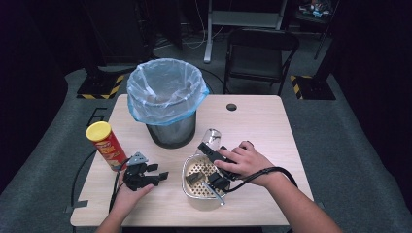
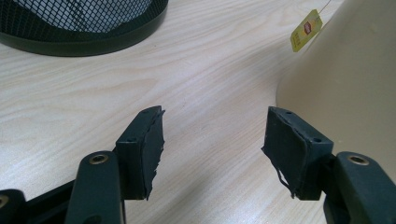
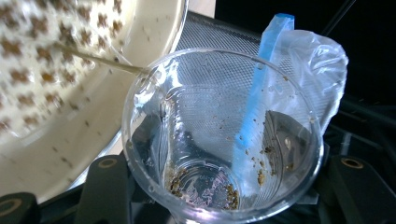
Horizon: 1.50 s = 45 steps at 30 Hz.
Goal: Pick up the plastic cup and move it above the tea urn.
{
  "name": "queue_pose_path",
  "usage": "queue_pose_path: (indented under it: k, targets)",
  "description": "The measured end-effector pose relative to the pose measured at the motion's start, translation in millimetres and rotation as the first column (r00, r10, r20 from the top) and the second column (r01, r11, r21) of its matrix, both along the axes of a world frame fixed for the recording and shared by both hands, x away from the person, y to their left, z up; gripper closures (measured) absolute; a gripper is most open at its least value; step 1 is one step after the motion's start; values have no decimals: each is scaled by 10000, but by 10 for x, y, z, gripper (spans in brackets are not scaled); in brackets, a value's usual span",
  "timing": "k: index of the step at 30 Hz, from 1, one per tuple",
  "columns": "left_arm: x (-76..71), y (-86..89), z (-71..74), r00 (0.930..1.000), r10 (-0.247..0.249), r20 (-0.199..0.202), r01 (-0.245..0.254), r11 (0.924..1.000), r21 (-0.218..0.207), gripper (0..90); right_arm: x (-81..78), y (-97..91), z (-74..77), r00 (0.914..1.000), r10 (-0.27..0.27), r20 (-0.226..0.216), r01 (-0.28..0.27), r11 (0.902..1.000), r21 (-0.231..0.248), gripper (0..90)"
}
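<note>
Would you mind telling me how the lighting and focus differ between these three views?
High view: the table is lit while the room around it falls into near black. Left gripper view: even light, jaws and wood grain sharp, the mesh bin slightly soft. Right gripper view: the clear cup is sharp with glints on its rim, the cream strainer beside it blurred.

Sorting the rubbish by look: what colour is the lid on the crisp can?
Yellow; the lid tops the red crisp can, clearest in the high view.
</note>
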<state>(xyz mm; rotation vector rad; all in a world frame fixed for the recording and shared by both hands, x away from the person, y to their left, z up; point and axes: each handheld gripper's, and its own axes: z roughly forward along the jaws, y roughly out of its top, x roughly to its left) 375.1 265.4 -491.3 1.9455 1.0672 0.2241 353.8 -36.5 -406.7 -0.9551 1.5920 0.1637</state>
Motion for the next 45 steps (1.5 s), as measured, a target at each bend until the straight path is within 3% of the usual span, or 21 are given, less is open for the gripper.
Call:
queue_pose_path:
  k: [2, 3, 5, 6, 7, 9, 14, 16, 17, 18, 21, 22, 27, 30, 31, 45]
  targets:
    - [2, 1, -1, 10000, -5, 1, 5, 10000, 25, 377, 15, -15, 28, 9956, -125, -931, 182, 9980, 602, 401]
    - [2, 1, -2, 10000, -12, 6, 12, 10000, 26, 377, 15, -15, 28, 9956, -125, -931, 182, 9980, 602, 401]
    - [1, 0, -3, 10000, -7, 20, 6, 10000, 40, 377, 50, -32, 47, 9893, -163, -1450, 298, 9954, 914, 401]
    - [2, 1, -4, 10000, -21, 13, 21, 10000, 55, 377, 57, -62, 37, 9807, -390, -1916, 669, 9877, 1412, 401]
    - [2, -2, -9, 10000, 20, 68, -21, 10000, 69, 377, 71, -72, 52, 9771, -338, -2099, 690, 9843, 1626, 401]
    - [6, 1, -10, 10000, -30, 16, 30, 10000, 68, 376, 86, -82, 77, 9713, -260, -2364, 703, 9810, 1811, 400]
    - [4, 2, -11, 10000, -17, -13, 17, 10000, 57, 374, 87, -86, 77, 9705, -189, -2404, 620, 9830, 1730, 400]
    - [3, 3, -10, 10000, 21, 17, -22, 10000, 51, 374, 82, -82, 71, 9754, -119, -2201, 499, 9846, 1677, 400]
    - [2, 1, -9, 10000, 53, 23, -53, 10000, 44, 373, 67, -80, 63, 9817, -123, -1899, 441, 9854, 1644, 400]
    - [3, 2, -9, 10000, 40, 24, -40, 10000, 48, 373, 67, -80, 63, 9817, -123, -1899, 441, 9854, 1644, 400]
    - [3, 1, -11, 10000, 47, 25, -47, 10000, 33, 373, 33, -65, 62, 9925, 17, -1219, 156, 9900, 1406, 400]
    - [4, 0, -11, 10000, 44, 27, -44, 10000, 38, 373, 6, -48, 54, 9985, 37, -542, 21, 9944, 1059, 401]
    - [4, -1, -9, 9999, 70, 72, -71, 10000, 16, 373, -22, -18, 1, 9998, 171, 98, -176, 9988, 449, 401]
    - [1, -4, -10, 9999, 79, 85, -80, 10000, 58, 373, -50, -8, -29, 9992, 203, 338, -216, 9990, 387, 402]
    - [2, -6, -12, 9999, 78, 88, -78, 10000, 43, 372, -52, 3, -32, 9974, 377, 609, -388, 9991, 161, 402]
    - [2, -5, -9, 9999, 83, 88, -83, 10000, 32, 372, -59, 7, -2, 9941, 552, 933, -549, 9985, -58, 401]
